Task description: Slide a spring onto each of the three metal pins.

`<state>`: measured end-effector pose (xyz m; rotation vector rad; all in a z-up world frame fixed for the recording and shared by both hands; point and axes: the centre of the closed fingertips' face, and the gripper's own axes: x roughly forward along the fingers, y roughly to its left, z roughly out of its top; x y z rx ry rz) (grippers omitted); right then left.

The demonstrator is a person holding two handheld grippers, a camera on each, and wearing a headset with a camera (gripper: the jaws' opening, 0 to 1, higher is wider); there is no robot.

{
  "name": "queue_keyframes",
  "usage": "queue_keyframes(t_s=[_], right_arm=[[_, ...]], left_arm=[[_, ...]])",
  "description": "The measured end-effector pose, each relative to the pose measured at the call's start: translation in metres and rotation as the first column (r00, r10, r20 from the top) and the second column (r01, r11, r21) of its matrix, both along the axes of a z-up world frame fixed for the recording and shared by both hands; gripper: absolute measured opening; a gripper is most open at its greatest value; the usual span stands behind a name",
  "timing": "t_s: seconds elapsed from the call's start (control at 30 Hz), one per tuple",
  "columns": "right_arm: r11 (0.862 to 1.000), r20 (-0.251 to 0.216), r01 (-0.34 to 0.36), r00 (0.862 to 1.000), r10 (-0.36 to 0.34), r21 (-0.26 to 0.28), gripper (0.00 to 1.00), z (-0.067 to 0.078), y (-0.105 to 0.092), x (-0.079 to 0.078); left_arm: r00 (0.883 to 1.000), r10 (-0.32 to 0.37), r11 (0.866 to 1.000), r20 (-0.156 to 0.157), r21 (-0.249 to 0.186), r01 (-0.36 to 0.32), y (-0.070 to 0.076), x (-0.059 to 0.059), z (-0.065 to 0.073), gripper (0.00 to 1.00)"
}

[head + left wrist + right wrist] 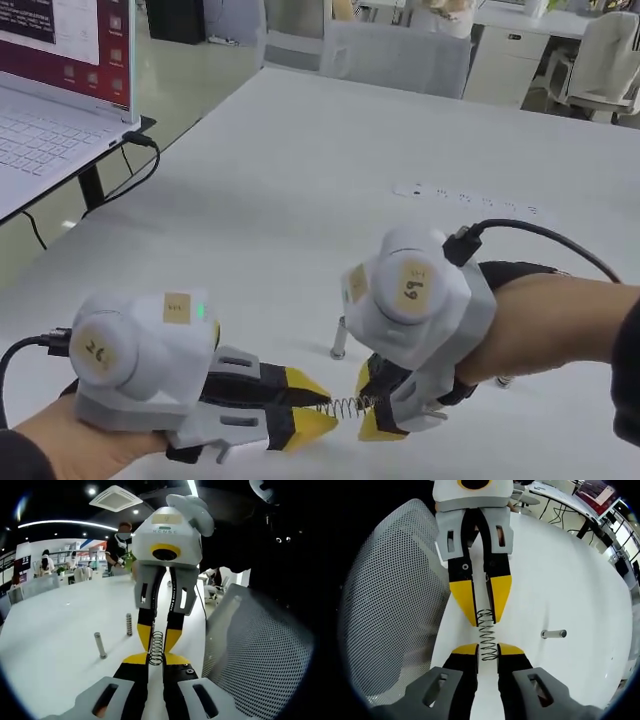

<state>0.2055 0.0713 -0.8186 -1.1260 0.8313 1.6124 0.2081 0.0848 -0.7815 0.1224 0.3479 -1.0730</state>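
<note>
A small steel spring (345, 405) hangs level just above the white table (300, 180), held at both ends. My left gripper (322, 405) is shut on its left end and my right gripper (368, 405) on its right end, yellow tips facing each other. In the left gripper view the spring (156, 647) runs from my own jaws to the right gripper's tips. Past them, a bare metal pin (100, 645) stands upright, and a second pin (129, 624) carries a spring. In the head view one pin (339, 338) stands just behind the grippers. The right gripper view shows the spring (487, 635) and a bare pin (553, 634).
An open laptop (50, 110) sits on a side stand at the far left, its black cable (140, 170) hanging down. A white power strip (470, 197) lies further back on the table. A grey mesh chair (250, 645) stands at the table's near edge.
</note>
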Motion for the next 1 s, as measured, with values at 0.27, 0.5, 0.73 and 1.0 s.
queue_keyframes(t_s=[0.27,0.5,0.73,1.0], right_arm=[[1.000,0.009,0.002,1.000,-0.002,0.010,0.09,0.003,0.000,0.003],[0.999,0.010,0.014,1.000,-0.014,0.032,0.09,0.014,0.004,0.003],[0.997,-0.006,0.022,1.000,-0.021,0.071,0.09,0.027,0.012,0.001],[0.996,-0.008,0.010,1.000,-0.009,0.087,0.09,0.035,0.020,-0.006]], left_arm=[[1.000,0.006,1.000,-0.002,-0.004,-0.006,0.000,0.001,-0.001,0.02],[1.000,0.015,1.000,-0.002,0.013,-0.015,0.002,0.002,-0.005,0.02],[1.000,0.019,1.000,-0.003,0.021,-0.019,0.002,0.004,-0.006,0.03],[1.000,0.011,1.000,-0.002,0.021,-0.011,-0.001,0.003,-0.007,0.02]])
